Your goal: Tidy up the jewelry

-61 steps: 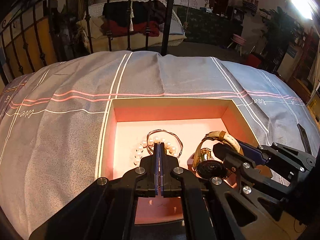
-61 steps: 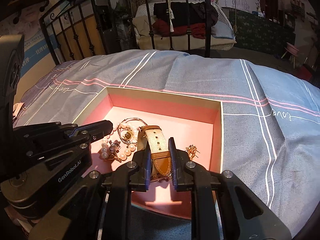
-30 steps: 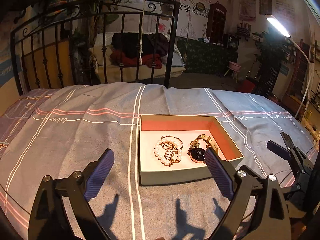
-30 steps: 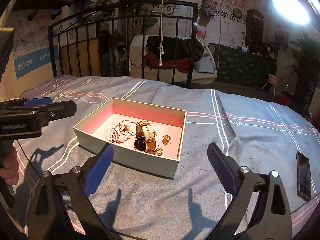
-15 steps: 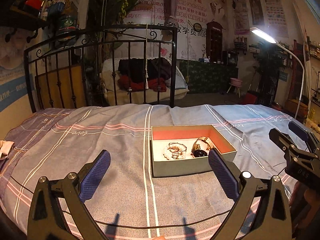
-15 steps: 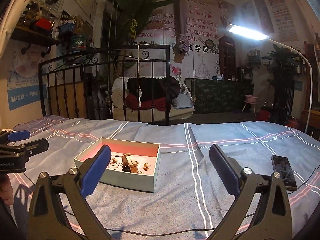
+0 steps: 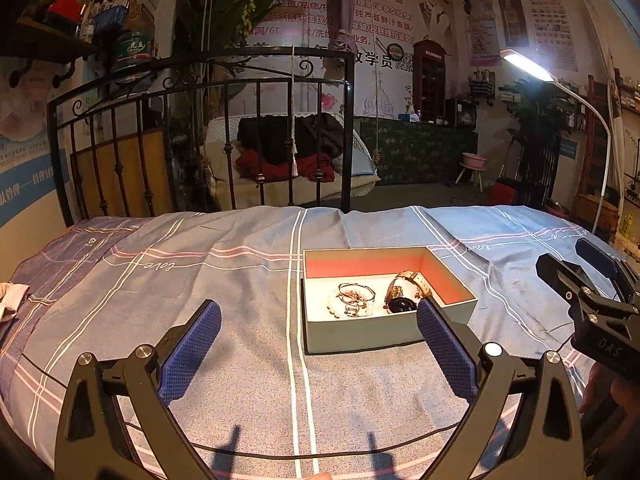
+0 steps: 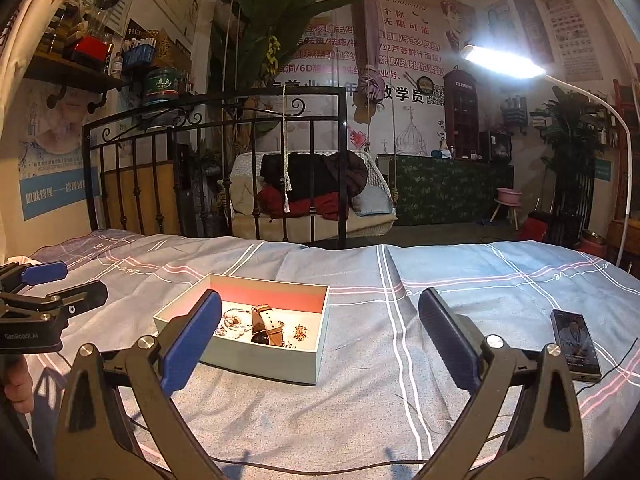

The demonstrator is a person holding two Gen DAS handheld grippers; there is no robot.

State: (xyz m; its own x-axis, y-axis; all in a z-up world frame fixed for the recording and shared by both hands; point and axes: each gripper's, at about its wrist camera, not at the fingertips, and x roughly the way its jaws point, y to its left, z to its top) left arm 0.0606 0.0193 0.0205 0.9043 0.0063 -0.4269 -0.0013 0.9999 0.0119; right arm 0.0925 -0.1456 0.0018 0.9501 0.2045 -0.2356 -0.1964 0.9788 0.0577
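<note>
An open grey box with a pink lining (image 7: pixel 352 338) (image 8: pixel 262 364) sits on the bed. Inside lie a tan-strapped watch (image 7: pixel 406 292) (image 8: pixel 266 324), a pearl bracelet with thin bangles (image 7: pixel 354 300) (image 8: pixel 234 324) and small gold pieces (image 8: pixel 300 332). My left gripper (image 7: pixel 318 346) is open and empty, held back above the bedspread in front of the box; it also shows at the left of the right wrist view (image 8: pixel 44 292). My right gripper (image 8: pixel 320 342) is open and empty, held back to the right of the box; it shows at the right of the left wrist view (image 7: pixel 588 280).
The grey-blue bedspread (image 7: pixel 200 280) has white and pink stripes. A phone (image 8: pixel 574 344) lies on it at the right. A thin black cable (image 8: pixel 320 465) runs across the near edge. A black iron bed frame (image 7: pixel 224 132) stands behind; a lamp (image 8: pixel 504 62) shines at upper right.
Both grippers let go of the jewelry in the box, opened wide and pulled back and up away from it. The box now looks small and far.
</note>
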